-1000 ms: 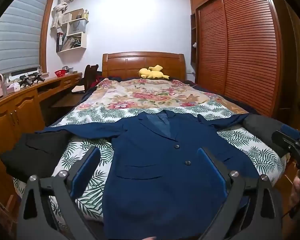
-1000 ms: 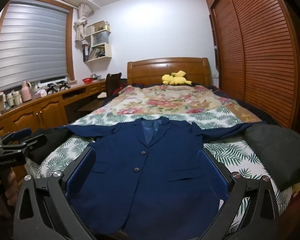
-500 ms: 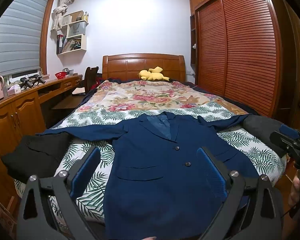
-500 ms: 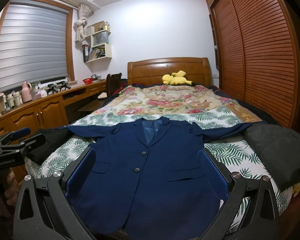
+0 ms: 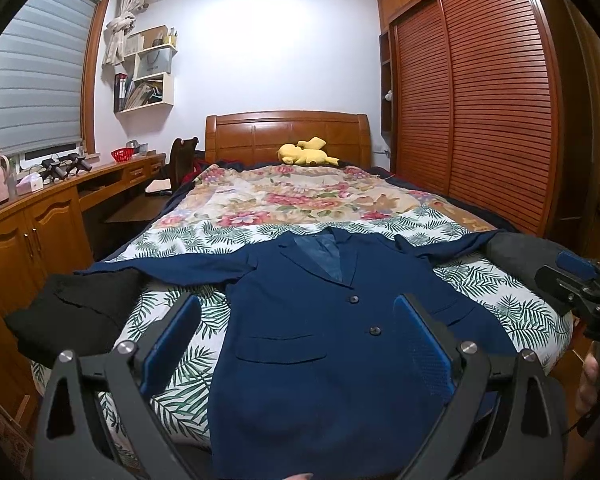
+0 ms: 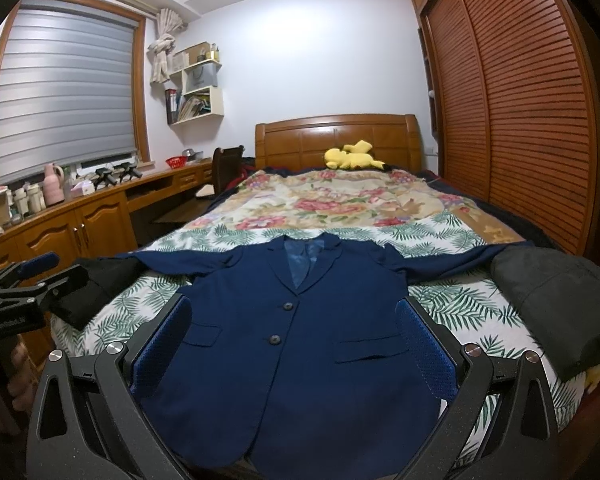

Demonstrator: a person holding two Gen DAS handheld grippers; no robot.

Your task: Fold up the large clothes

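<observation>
A navy blue blazer (image 5: 320, 340) lies flat and face up at the foot of the bed, buttoned, collar toward the headboard, sleeves spread to both sides; it also shows in the right wrist view (image 6: 300, 344). My left gripper (image 5: 296, 312) is open and empty, held above the blazer's lower left front. My right gripper (image 6: 288, 312) is open and empty, held above the blazer's lower middle. Each gripper shows at the edge of the other's view: the right one (image 5: 580, 280) and the left one (image 6: 28, 280).
A black folded garment (image 5: 72, 308) lies at the bed's left corner, a dark grey one (image 6: 560, 300) at the right corner. A yellow plush (image 5: 306, 154) sits by the headboard. A wooden desk (image 6: 80, 216) runs along the left, a louvred wardrobe (image 5: 480, 120) along the right.
Both grippers have tilted or risen slightly, so the bed and blazer sit a little lower in view. Nothing was grasped and the blazer has not moved.
</observation>
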